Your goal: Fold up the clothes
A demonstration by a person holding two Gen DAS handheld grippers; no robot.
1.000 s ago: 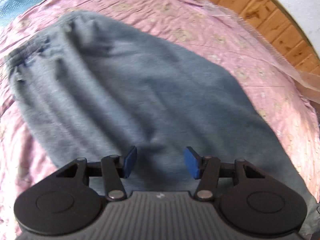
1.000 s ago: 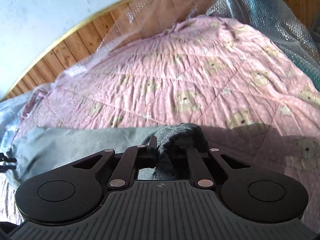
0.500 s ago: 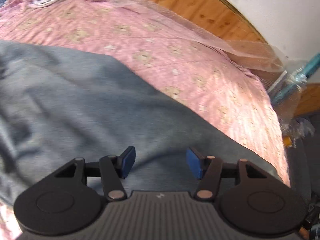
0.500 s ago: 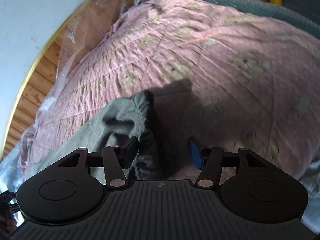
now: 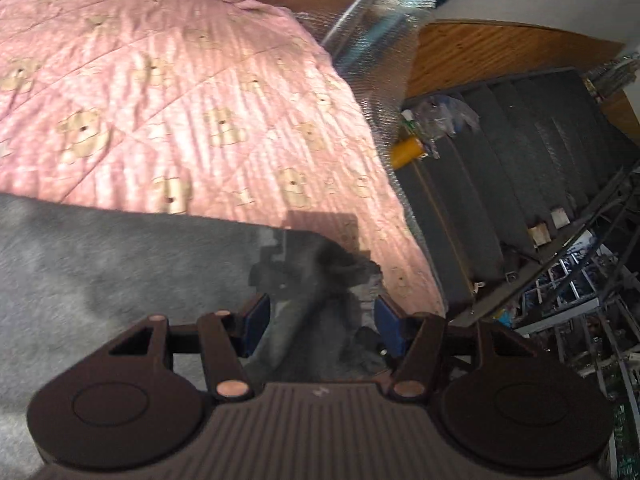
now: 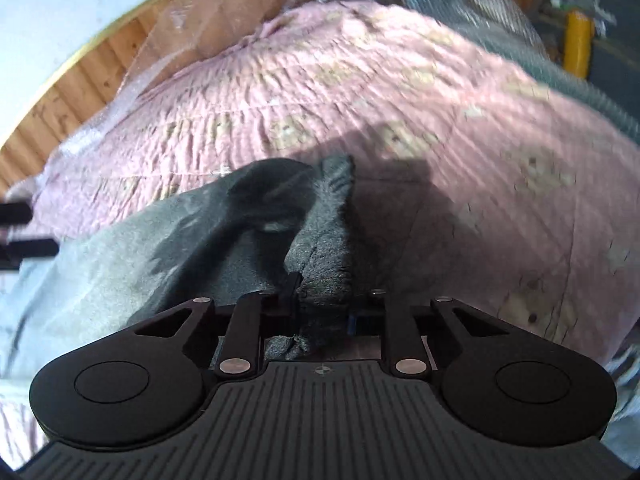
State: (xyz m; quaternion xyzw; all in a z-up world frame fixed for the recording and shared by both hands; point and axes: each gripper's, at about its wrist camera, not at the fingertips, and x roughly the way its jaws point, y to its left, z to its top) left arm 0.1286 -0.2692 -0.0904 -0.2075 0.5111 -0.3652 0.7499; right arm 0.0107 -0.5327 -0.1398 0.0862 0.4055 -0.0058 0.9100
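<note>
Stairs (image 5: 520,168) show only beside left gripper (image 5: 320,320).

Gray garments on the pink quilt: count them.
1. The gray garment lies along the near side of the pink quilt; its bunched end sits between the right gripper fingers. More may be hidden.

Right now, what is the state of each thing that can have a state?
Grey garment: spread on the quilt, one end bunched and raised.
Left gripper: open, above the garment's end.
Right gripper: closing on the bunched end.
Pink quilt: spread flat, wrinkled.
</note>
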